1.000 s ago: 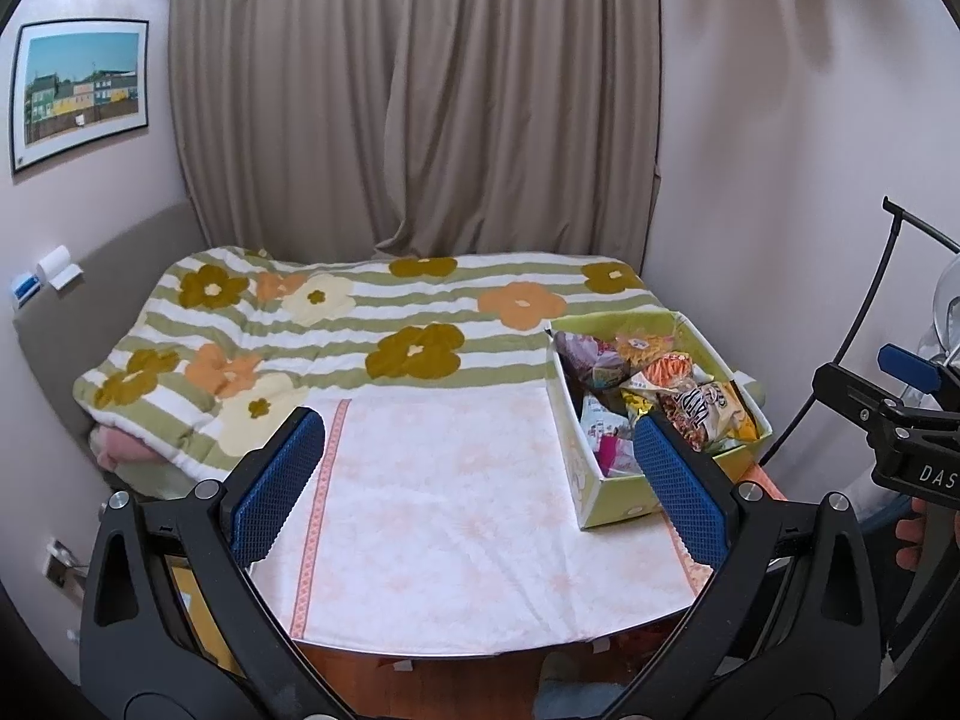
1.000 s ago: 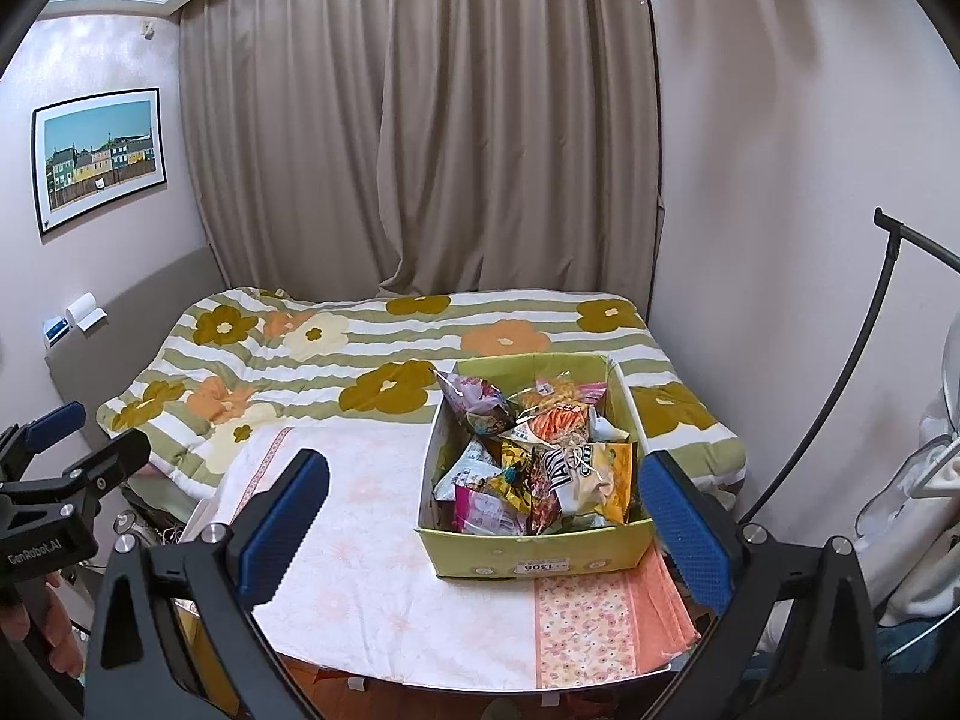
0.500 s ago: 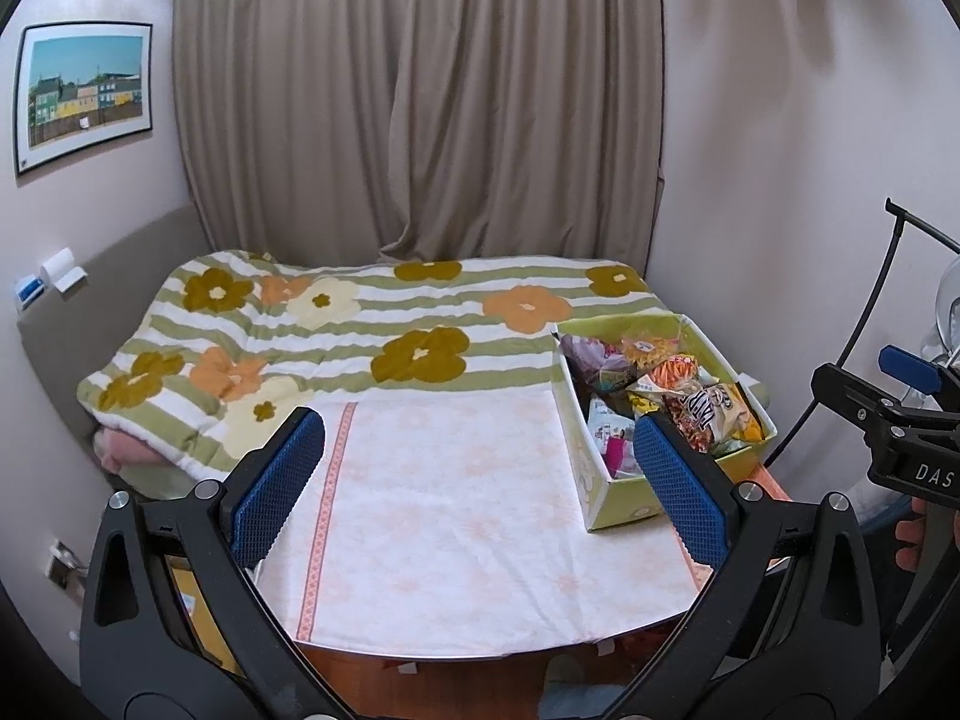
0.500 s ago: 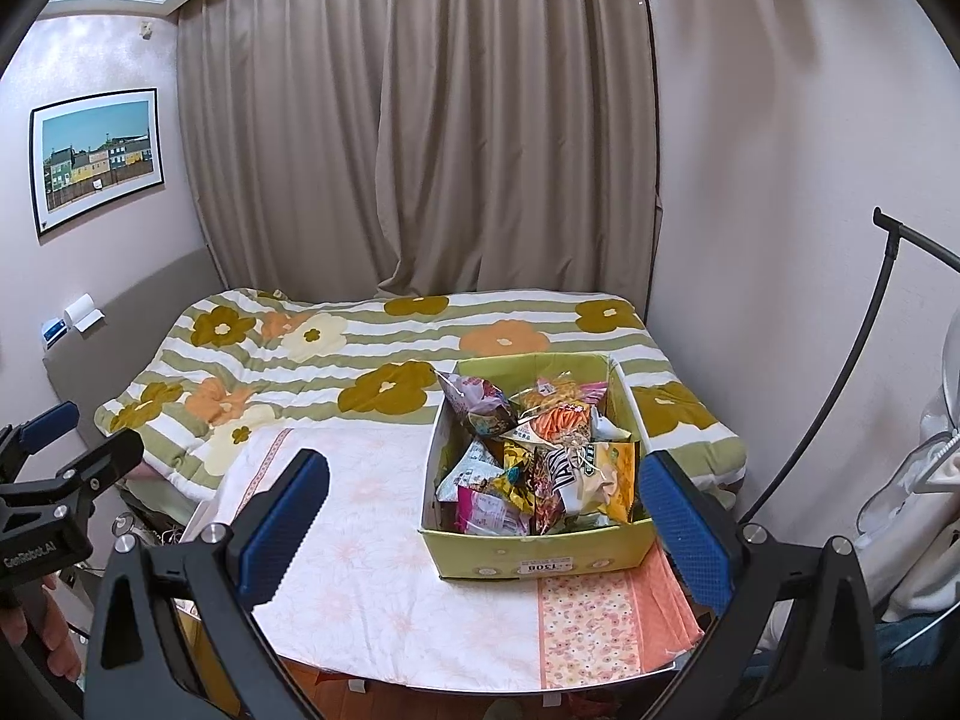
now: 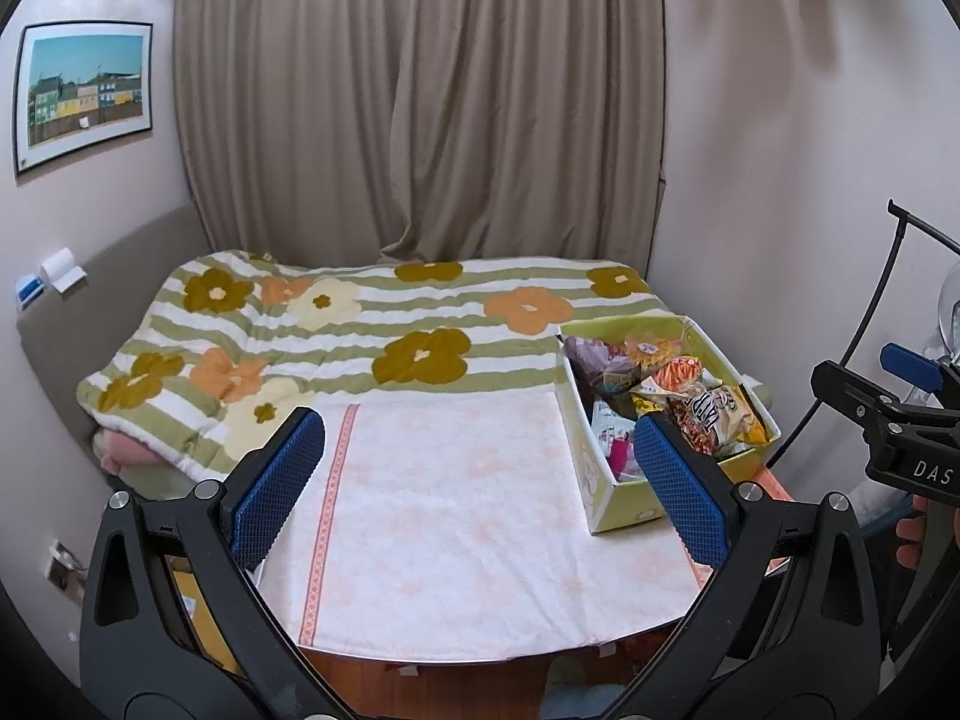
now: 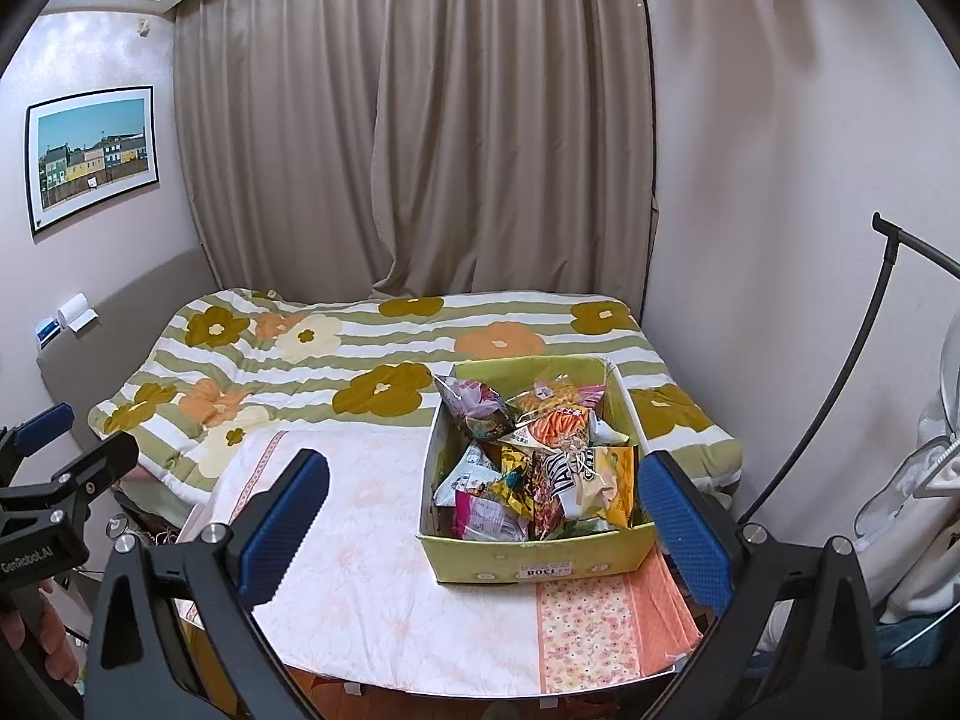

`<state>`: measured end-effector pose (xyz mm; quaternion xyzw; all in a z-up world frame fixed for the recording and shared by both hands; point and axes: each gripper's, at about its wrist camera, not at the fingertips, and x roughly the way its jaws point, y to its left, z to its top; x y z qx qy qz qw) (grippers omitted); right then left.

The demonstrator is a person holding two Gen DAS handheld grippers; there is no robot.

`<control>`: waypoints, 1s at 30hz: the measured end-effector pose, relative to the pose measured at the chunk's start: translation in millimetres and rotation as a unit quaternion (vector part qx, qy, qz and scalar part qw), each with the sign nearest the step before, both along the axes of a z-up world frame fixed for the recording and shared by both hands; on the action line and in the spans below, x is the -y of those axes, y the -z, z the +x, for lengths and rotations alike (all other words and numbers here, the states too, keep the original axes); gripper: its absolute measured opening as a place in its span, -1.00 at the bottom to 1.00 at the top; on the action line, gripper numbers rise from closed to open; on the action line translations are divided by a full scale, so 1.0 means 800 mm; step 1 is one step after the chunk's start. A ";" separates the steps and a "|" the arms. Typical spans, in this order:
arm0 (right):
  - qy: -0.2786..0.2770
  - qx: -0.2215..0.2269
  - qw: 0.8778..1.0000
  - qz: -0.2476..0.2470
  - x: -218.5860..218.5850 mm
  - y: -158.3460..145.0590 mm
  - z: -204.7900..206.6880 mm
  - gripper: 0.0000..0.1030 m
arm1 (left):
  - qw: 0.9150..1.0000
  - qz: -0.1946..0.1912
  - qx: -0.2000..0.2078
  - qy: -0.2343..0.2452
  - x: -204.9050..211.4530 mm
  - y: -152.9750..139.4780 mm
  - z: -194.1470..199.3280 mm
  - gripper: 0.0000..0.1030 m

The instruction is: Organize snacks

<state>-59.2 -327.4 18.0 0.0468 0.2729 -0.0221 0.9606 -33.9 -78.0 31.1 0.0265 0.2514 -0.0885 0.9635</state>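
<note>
A green box [image 6: 534,558] full of snack bags [image 6: 540,456] sits on a table [image 5: 456,528] covered with a pink cloth. The right gripper [image 6: 480,528] hangs wide open in front of the box, holding nothing. The left gripper [image 5: 480,498], also wide open and holding nothing, has the box just beside its right finger. A floral bed [image 6: 372,348] lies behind the box.

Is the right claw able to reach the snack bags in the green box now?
Probably yes. The right claw is open and holds nothing, the green box has no lid, and the snack bags lie uncovered directly ahead.
</note>
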 end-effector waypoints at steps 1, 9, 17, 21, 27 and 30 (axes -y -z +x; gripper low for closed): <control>-0.001 0.000 1.000 0.000 0.001 0.000 0.001 0.99 | 1.000 0.000 0.001 0.000 -0.001 0.000 0.001 0.99; -0.001 -0.001 1.000 -0.001 0.001 0.001 0.002 0.99 | 1.000 0.000 -0.001 0.000 -0.001 0.001 0.002 0.99; -0.002 -0.001 1.000 0.001 0.000 0.001 0.001 0.99 | 1.000 0.000 -0.001 0.000 -0.001 0.001 0.002 0.99; -0.001 -0.002 1.000 0.001 -0.002 0.000 0.005 0.99 | 1.000 0.000 -0.001 -0.003 -0.002 0.002 0.001 0.99; -0.001 -0.001 1.000 0.000 -0.003 0.000 0.005 0.99 | 1.000 -0.001 -0.003 -0.007 -0.005 0.005 0.001 0.99; 0.000 -0.001 1.000 0.000 -0.003 0.000 0.005 0.99 | 1.000 0.000 -0.002 -0.012 -0.006 0.006 0.001 0.99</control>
